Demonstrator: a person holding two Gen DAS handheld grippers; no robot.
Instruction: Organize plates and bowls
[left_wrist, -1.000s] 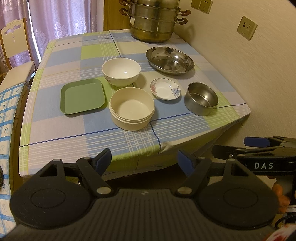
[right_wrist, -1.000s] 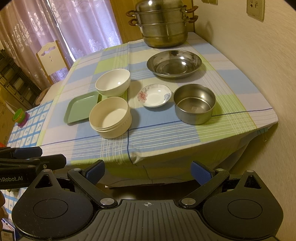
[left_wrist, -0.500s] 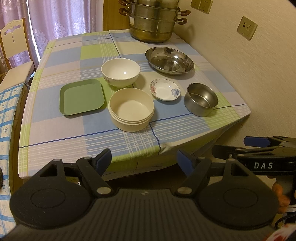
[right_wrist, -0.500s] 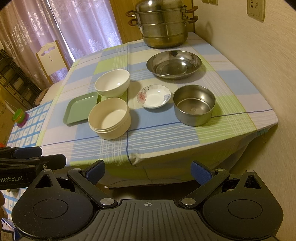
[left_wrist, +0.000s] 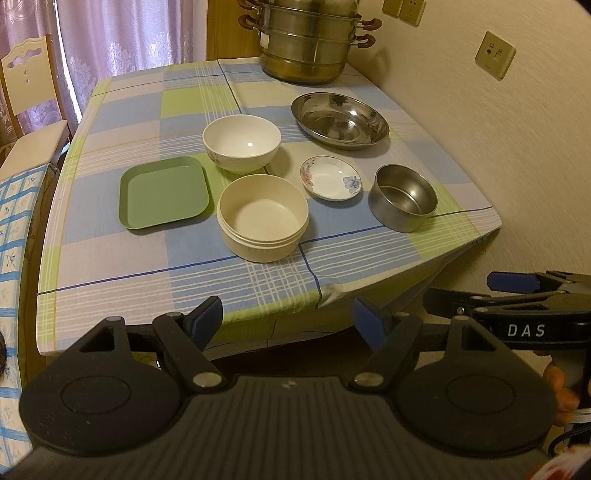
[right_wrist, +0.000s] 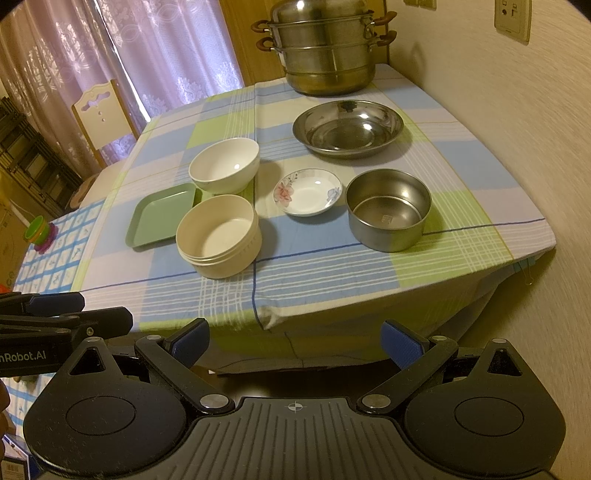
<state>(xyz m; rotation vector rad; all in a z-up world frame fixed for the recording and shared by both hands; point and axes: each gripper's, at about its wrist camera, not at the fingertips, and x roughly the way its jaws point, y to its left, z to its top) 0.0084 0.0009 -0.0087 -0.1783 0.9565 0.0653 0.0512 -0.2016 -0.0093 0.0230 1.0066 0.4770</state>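
Note:
On the checked tablecloth lie a green square plate (left_wrist: 164, 192) (right_wrist: 162, 216), a cream round bowl (left_wrist: 263, 218) (right_wrist: 218, 236), a white bowl (left_wrist: 242, 143) (right_wrist: 224, 166), a small flowered dish (left_wrist: 330, 178) (right_wrist: 307, 192), a small steel bowl (left_wrist: 402, 197) (right_wrist: 388, 215) and a wide steel plate (left_wrist: 340, 120) (right_wrist: 348, 127). My left gripper (left_wrist: 288, 323) is open, held before the table's front edge, holding nothing. My right gripper (right_wrist: 295, 341) is open too, short of the table, to the right of the left one.
A stacked steel steamer pot (left_wrist: 308, 44) (right_wrist: 325, 55) stands at the table's far end by the wall. A pale chair (left_wrist: 31, 110) (right_wrist: 101, 114) is at the left. A blue-checked surface (right_wrist: 55, 251) with a small green toy (right_wrist: 37, 229) lies left of the table.
Both grippers have edged slightly towards the table; the dishes sit a little lower in view. Nothing on the table has moved.

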